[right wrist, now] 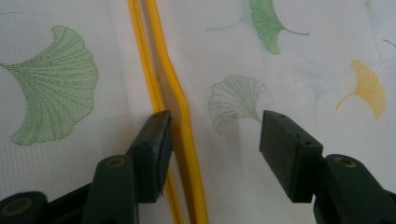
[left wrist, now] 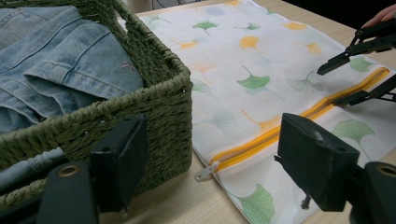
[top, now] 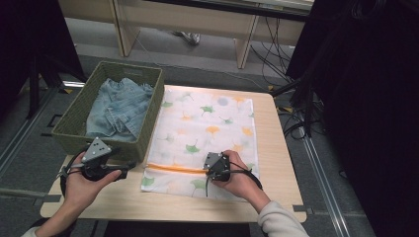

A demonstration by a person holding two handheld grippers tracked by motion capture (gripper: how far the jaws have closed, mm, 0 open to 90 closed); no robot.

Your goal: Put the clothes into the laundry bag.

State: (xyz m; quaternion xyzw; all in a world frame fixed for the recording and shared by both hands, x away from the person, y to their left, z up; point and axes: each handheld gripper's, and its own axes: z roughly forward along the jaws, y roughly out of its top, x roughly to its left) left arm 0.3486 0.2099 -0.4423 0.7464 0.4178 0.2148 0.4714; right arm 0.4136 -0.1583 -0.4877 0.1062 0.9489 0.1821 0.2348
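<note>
A wooden table (top: 276,163) carries a white mesh laundry bag (top: 202,133) printed with green and orange ginkgo leaves, lying flat with a yellow zipper (top: 175,169) running across its near end. To its left, touching the bag's edge, stands a green woven basket (top: 74,123) holding folded blue denim (top: 116,108). The person's right gripper (top: 206,170) sits low over the bag at the zipper, its jaws spread wide and gripping nothing; in the right gripper view one jaw is at the open yellow zipper (right wrist: 182,116) and the other over plain mesh. The left gripper (top: 123,173) is held just beside the basket's near corner, jaws also apart and empty. In the left gripper view, the zipper's small white pull tab (left wrist: 207,171) lies at the bag's near left edge, by the basket.
</note>
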